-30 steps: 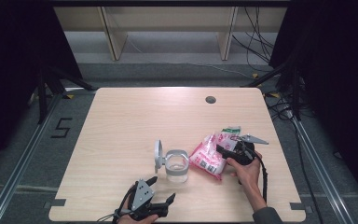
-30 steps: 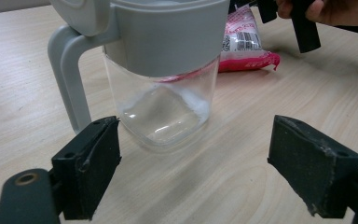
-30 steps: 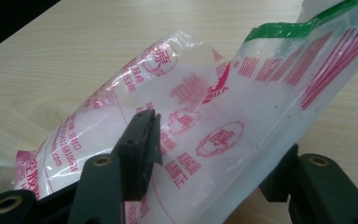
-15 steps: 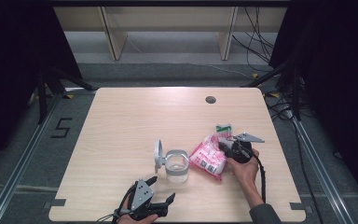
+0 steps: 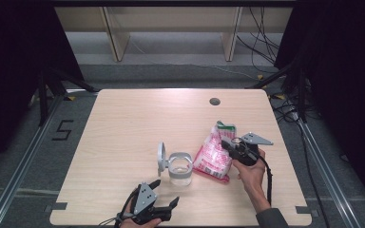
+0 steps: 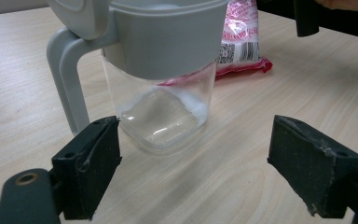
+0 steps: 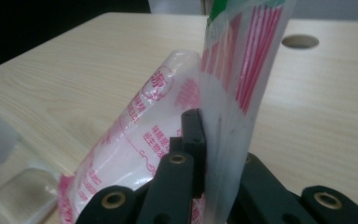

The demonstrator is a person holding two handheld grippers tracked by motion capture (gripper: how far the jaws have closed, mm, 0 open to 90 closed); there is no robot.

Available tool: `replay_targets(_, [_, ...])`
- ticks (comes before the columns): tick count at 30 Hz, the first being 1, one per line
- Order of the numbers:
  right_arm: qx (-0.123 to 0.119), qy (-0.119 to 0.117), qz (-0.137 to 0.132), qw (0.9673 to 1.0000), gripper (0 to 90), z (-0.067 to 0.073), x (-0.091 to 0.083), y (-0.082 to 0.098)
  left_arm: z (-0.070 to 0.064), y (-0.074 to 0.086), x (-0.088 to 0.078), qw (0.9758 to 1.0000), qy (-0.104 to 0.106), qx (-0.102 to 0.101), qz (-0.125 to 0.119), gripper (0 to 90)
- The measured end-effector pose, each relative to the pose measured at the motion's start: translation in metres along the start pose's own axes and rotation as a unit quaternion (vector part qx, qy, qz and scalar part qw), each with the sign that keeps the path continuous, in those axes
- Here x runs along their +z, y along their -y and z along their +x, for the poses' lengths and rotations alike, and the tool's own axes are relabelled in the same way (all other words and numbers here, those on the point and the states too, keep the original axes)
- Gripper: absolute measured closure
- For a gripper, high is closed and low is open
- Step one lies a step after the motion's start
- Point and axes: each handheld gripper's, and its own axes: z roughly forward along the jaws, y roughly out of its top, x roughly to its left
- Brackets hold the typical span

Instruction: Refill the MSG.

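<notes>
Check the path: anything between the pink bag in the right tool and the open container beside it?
Nothing visible. The right tool is shut on the pink bag, which lies just right of the clear container. Its lid is flipped open on the left side, away from the bag. The left tool, open, sits on the near side.

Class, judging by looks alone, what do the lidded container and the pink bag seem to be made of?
Container: clear glossy plastic or glass body, see-through with highlights; grey collar and handle look like matte plastic. Pink bag: thin glossy plastic film, printed, creased where the right gripper pinches it.
</notes>
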Motion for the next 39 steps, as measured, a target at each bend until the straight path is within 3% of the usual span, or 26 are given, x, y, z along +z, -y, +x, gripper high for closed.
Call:
replay_targets(1, [-0.010,0.003,-0.001,0.9999,90.0,0.003,-0.003,-0.003,0.002,-0.001,0.001,0.9998,-0.003,0.021,-0.001,15.7])
replay_targets(2, [-0.015,-0.001,-0.008,0.9999,90.0,0.005,-0.005,-0.005,0.002,-0.001,0.000,0.9997,-0.006,0.024,0.006,15.7])
replay_targets(4, [0.001,-0.009,-0.014,0.9999,90.0,0.012,-0.012,-0.008,-0.002,0.000,0.001,1.0000,-0.001,-0.005,-0.006,15.7])
replay_targets(6, [-0.036,-0.004,-0.019,0.9991,90.0,0.014,-0.016,-0.011,-0.002,0.000,0.001,1.0000,-0.002,-0.003,-0.006,15.7])
replay_targets(8, [-0.043,-0.016,-0.030,0.9985,90.0,0.019,-0.021,-0.013,-0.003,0.001,0.003,1.0000,-0.001,-0.006,-0.008,15.7])
replay_targets(9, [-0.048,-0.018,-0.027,0.9983,90.0,0.020,-0.023,-0.015,-0.003,0.001,0.003,1.0000,-0.002,-0.001,0.004,15.7])
replay_targets(12, [-0.070,-0.015,-0.036,0.9967,90.0,0.031,-0.030,-0.020,-0.003,0.000,0.003,1.0000,0.001,0.006,0.000,15.9])
replay_targets(13, [-0.066,-0.011,-0.035,0.9972,90.0,0.036,-0.033,-0.022,-0.004,0.000,0.004,1.0000,0.001,-0.001,-0.002,16.0])
replay_targets(14, [-0.085,-0.006,-0.038,0.9957,90.0,0.039,-0.035,-0.025,-0.006,0.001,0.006,1.0000,0.003,-0.004,-0.006,16.0])
replay_targets(15, [-0.086,-0.005,-0.034,0.9957,90.0,0.042,-0.038,-0.026,-0.006,0.000,0.005,1.0000,0.009,0.002,0.003,16.0])
replay_targets(16, [-0.095,-0.011,-0.045,0.9944,90.0,0.044,-0.037,-0.028,-0.006,-0.001,0.007,0.9998,0.015,0.012,-0.002,16.1])
replay_targets(17, [-0.104,-0.016,-0.041,0.9936,90.0,0.046,-0.039,-0.029,-0.008,-0.001,0.006,0.9999,0.010,0.005,0.009,16.1])
replay_targets(18, [-0.102,-0.021,-0.046,0.9935,90.0,0.049,-0.040,-0.029,-0.007,-0.001,0.009,0.9998,0.015,0.016,-0.003,16.1])
replay_targets(19, [-0.108,-0.017,-0.047,0.9928,90.0,0.051,-0.042,-0.030,-0.011,0.000,0.010,0.9998,0.017,0.000,0.002,16.4])
replay_targets(20, [-0.111,-0.021,-0.044,0.9926,90.0,0.054,-0.044,-0.030,-0.012,-0.001,0.011,0.9997,0.023,0.011,0.002,16.4])
replay_targets(22, [-0.110,-0.012,-0.037,0.9932,90.0,0.060,-0.049,-0.031,-0.015,-0.001,0.012,0.9996,0.027,0.005,0.004,16.4])
replay_targets(23, [-0.135,-0.012,-0.044,0.9898,90.0,0.058,-0.049,-0.032,-0.015,-0.002,0.013,0.9995,0.025,0.019,0.003,16.5])
replay_targets(24, [-0.127,-0.017,-0.036,0.9911,90.0,0.061,-0.052,-0.032,-0.017,-0.002,0.014,0.9996,0.026,0.005,0.005,16.8])
replay_targets(25, [-0.137,-0.019,-0.050,0.9892,90.0,0.061,-0.053,-0.033,-0.017,-0.003,0.015,0.9993,0.032,0.022,0.003,16.8])
replay_targets(26, [-0.124,-0.015,-0.045,0.9911,90.0,0.064,-0.057,-0.034,-0.019,-0.003,0.015,0.9995,0.025,0.014,0.011,16.8])
replay_targets(31, [-0.143,-0.026,-0.051,0.9880,90.0,0.071,-0.071,-0.040,-0.030,-0.008,0.024,0.9992,0.040,-0.002,0.001,18.4])
replay_targets(33, [-0.151,-0.027,-0.059,0.9864,90.0,0.074,-0.076,-0.042,-0.035,-0.012,0.031,0.9986,0.050,0.018,-0.003,18.7])
replay_targets(34, [-0.162,-0.025,-0.061,0.9846,90.0,0.075,-0.078,-0.043,-0.042,-0.012,0.035,0.9985,0.054,-0.001,-0.004,19.2])
replay_targets(35, [-0.158,-0.028,-0.062,0.9852,90.0,0.077,-0.080,-0.044,-0.046,-0.013,0.040,0.9983,0.058,-0.003,-0.005,19.7])
replay_targets(37, [-0.147,-0.038,-0.065,0.9864,90.0,0.080,-0.083,-0.045,-0.050,-0.015,0.045,0.9984,0.056,0.007,0.000,19.7])
replay_targets(39, [-0.155,-0.046,-0.073,0.9842,90.0,0.083,-0.085,-0.046,-0.051,-0.018,0.051,0.9987,0.051,0.008,-0.004,20.5])
